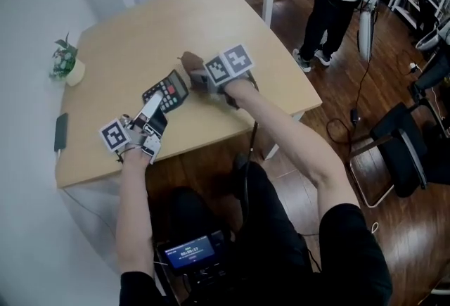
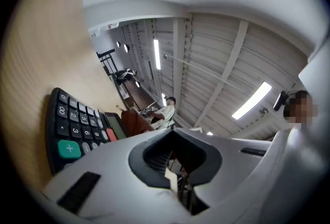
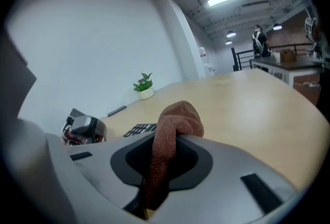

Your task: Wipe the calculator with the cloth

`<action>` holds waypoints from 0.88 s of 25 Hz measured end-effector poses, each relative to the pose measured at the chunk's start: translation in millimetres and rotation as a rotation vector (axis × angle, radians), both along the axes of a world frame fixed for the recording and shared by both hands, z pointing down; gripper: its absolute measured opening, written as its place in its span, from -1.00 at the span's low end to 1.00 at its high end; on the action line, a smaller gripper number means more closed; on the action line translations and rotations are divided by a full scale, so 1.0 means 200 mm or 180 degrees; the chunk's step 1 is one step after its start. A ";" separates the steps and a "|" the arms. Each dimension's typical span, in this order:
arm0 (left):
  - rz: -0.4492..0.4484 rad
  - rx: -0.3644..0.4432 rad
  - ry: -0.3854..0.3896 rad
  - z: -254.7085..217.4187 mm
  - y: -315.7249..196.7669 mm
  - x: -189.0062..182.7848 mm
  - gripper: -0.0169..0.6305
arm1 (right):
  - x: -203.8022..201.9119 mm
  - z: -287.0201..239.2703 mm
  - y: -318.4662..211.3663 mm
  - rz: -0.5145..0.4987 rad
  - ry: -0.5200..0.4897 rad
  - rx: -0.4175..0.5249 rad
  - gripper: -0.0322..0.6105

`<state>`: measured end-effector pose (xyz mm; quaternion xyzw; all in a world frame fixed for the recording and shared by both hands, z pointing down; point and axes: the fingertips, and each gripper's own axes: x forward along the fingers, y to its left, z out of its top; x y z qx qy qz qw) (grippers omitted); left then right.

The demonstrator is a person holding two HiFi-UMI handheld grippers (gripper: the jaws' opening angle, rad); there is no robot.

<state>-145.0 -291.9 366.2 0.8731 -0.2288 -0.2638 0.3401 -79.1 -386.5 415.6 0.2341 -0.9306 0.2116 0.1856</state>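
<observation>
Pale wood worktop [image 1: 140, 30] carries the job, which I judge to be in its wiping stage rather than finished. Nothing in the pictures shows how much of the keypad has been covered. On the left, the left hand-held gripper [image 1: 150, 113] has its jaws pressed together with nothing between them. Its tip sits at the near end of the calculator [image 1: 166, 91], perhaps steadying it, though contact cannot be told. The left forearm runs straight up from the bottom of the head view, and that gripper tilts a little upward (its own view takes in mostly ceiling, with the keys off to its left). The calculator lies flat, keys up, between the two tools. To its right, the right hand-held gripper [image 1: 202, 74] is clamped on the brown cloth [image 1: 190, 60], a fold of which bulges out past the jaws. The cloth hangs just beside the calculator's far corner, and whether it touches is unclear. The right forearm reaches in diagonally from the lower right, and that gripper is angled slightly down at the worktop.
</observation>
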 end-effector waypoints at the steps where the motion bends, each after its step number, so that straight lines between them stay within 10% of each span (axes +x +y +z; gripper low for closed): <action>1: -0.0018 -0.0059 -0.0215 0.03 -0.02 0.05 -0.97 | -0.02 -0.03 -0.05 -0.0003 0.0034 0.0131 -0.73; 6: -0.0270 -0.0313 -0.0959 0.17 -0.10 0.12 -0.98 | -0.25 -0.03 -0.23 -0.0285 0.0235 0.0420 -0.73; 22: -0.0423 -0.0507 -0.0745 0.18 -0.15 0.05 -0.98 | -0.08 0.06 0.32 -0.0721 0.0340 0.0322 -0.72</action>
